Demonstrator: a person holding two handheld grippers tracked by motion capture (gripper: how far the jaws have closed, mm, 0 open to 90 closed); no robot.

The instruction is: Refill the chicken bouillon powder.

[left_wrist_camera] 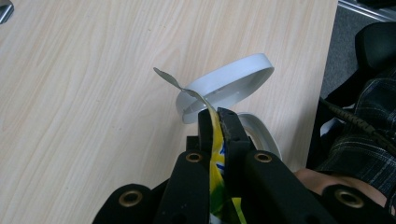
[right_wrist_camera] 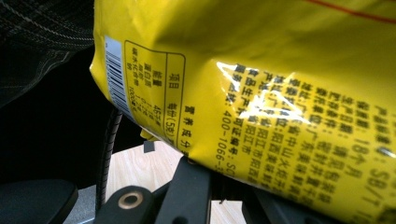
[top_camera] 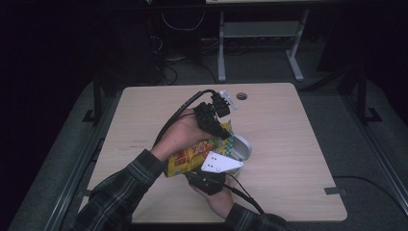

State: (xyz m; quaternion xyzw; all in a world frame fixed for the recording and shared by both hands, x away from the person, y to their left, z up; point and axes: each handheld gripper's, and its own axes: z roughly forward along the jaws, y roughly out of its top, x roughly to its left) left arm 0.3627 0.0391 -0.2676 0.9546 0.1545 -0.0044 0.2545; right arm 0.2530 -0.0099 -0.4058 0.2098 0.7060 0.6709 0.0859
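A yellow snack bag (top_camera: 192,155) with red print hangs between my two grippers over the table's middle. My left gripper (top_camera: 225,134) comes down from above and is shut on the bag's top seam (left_wrist_camera: 215,140); a silver flap of torn foil (left_wrist_camera: 173,82) sticks out past the jaws. My right gripper (top_camera: 198,169) comes from the near side under its grey plate (top_camera: 220,162). In the right gripper view the bag's back (right_wrist_camera: 261,84), with barcode and small print, covers the tips of my right gripper (right_wrist_camera: 219,181), which is shut on the bag's lower edge.
A white round container (top_camera: 243,147) lies tilted on the wooden table (top_camera: 288,125) just right of the bag, its open rim (left_wrist_camera: 233,79) showing beyond the left jaws. A cable hole (top_camera: 241,96) sits near the far edge. Plaid sleeves (top_camera: 120,192) enter from the near side.
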